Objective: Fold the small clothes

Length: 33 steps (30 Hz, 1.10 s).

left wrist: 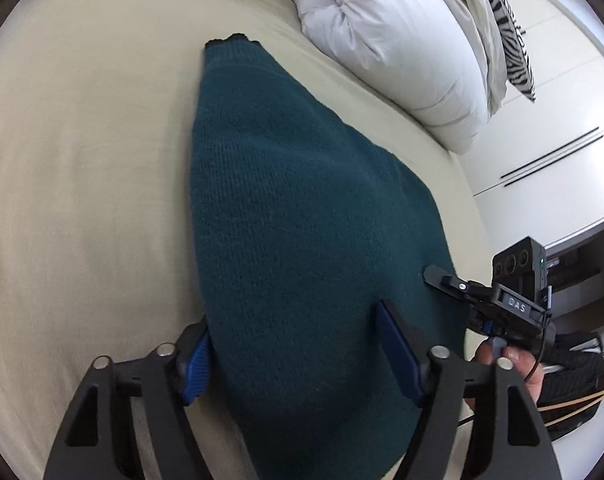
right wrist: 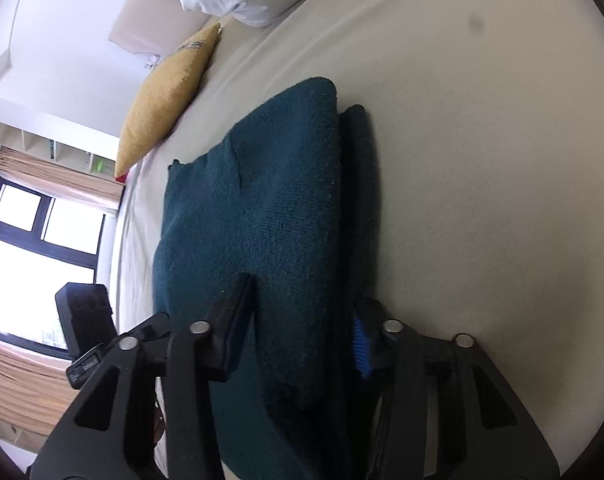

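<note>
A dark teal knitted sweater (left wrist: 285,200) lies folded into a long strip on the beige bed sheet (left wrist: 81,180); it also shows in the right wrist view (right wrist: 269,208). My left gripper (left wrist: 293,344) is open, its blue-padded fingers standing either side of the near end of the sweater. My right gripper (right wrist: 302,320) is open too, its fingers straddling the sweater's near folded edge. The right gripper also shows in the left wrist view (left wrist: 462,292), at the sweater's right edge, held by a hand.
A white duvet (left wrist: 394,40) is bunched at the far right of the bed. A yellow cushion (right wrist: 165,92) lies beside the sweater on the left in the right wrist view. White wardrobe doors (left wrist: 562,120) stand beyond the bed. A window (right wrist: 33,248) is at the left.
</note>
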Each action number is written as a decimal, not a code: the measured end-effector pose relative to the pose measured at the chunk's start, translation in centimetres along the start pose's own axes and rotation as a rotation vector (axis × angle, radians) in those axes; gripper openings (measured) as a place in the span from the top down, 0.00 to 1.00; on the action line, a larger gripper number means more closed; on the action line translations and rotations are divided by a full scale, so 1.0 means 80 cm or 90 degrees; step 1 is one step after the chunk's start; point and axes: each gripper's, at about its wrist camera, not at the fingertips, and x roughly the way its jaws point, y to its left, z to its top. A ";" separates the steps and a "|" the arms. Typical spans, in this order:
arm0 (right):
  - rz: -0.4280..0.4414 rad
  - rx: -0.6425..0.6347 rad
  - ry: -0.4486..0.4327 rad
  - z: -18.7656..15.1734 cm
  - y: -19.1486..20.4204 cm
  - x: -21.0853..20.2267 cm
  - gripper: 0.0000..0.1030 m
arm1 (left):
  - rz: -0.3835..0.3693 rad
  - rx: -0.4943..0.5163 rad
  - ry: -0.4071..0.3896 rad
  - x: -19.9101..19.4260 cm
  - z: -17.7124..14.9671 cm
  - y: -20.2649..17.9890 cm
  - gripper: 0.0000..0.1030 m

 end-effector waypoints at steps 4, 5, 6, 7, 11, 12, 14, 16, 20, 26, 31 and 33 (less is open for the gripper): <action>-0.041 -0.029 -0.015 -0.009 0.011 0.002 0.73 | 0.007 0.002 0.008 -0.002 0.001 0.002 0.45; -0.059 -0.044 -0.019 -0.013 0.017 0.000 0.74 | 0.009 0.003 0.008 -0.003 0.001 0.001 0.47; -0.080 -0.061 -0.023 -0.016 0.025 0.000 0.75 | 0.013 0.005 0.008 -0.003 0.000 0.000 0.49; -0.110 -0.082 -0.028 -0.020 0.036 -0.001 0.76 | 0.018 0.010 0.006 -0.004 -0.001 -0.003 0.51; -0.179 -0.138 -0.052 -0.035 0.072 -0.011 0.78 | 0.045 0.042 0.000 -0.022 -0.007 -0.017 0.58; -0.188 -0.156 -0.060 -0.042 0.084 -0.016 0.78 | 0.054 0.053 -0.003 -0.031 -0.011 -0.022 0.59; -0.193 -0.185 -0.072 -0.057 0.108 -0.026 0.79 | 0.069 0.080 -0.011 -0.049 -0.022 -0.030 0.60; -0.187 -0.210 -0.080 -0.077 0.130 -0.036 0.79 | 0.072 0.094 -0.021 -0.072 -0.034 -0.033 0.60; -0.168 -0.256 -0.089 -0.134 0.175 -0.053 0.79 | 0.078 0.110 -0.050 -0.128 -0.070 -0.027 0.60; -0.108 -0.281 -0.083 -0.213 0.234 -0.055 0.79 | 0.094 0.115 -0.090 -0.218 -0.136 -0.006 0.60; -0.074 -0.313 -0.067 -0.285 0.284 -0.042 0.79 | 0.105 0.095 -0.111 -0.270 -0.187 0.024 0.60; -0.061 -0.315 -0.058 -0.305 0.294 -0.034 0.79 | 0.104 0.082 -0.119 -0.285 -0.204 0.034 0.60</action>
